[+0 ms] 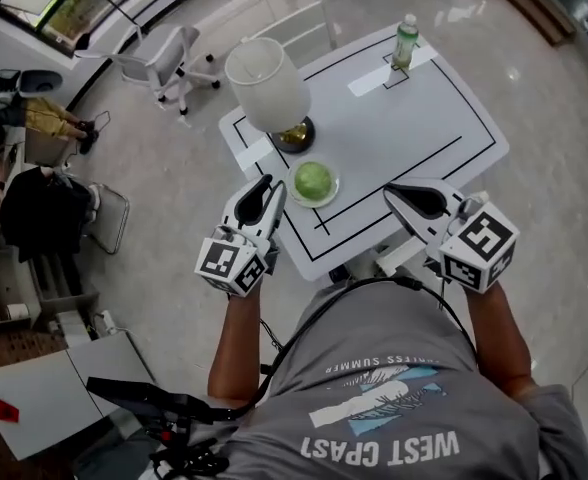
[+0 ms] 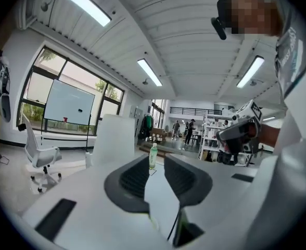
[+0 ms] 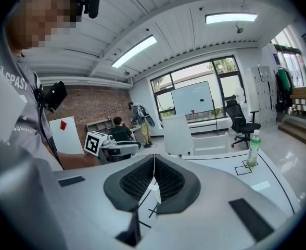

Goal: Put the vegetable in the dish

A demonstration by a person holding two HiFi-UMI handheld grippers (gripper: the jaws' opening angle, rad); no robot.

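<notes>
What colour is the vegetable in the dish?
The vegetable is light green, seen best in the head view.

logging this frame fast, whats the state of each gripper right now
left gripper: open a little, holding nothing
right gripper: closed, holding nothing

The vegetable (image 1: 313, 180) is a round, pale-green ball with a lighter sheen on top. It sits in the middle of the dish (image 1: 298, 198) and fills most of it, so only a thin ring of rim shows around it. The dish is small, round, shallow and pale, and it stands flat on the white table (image 1: 404, 118) toward the near-left corner — inside the black outline drawn on the tabletop. It is just beside the dark base of the lamp (image 1: 294, 136) — on the side nearer the person.
</notes>
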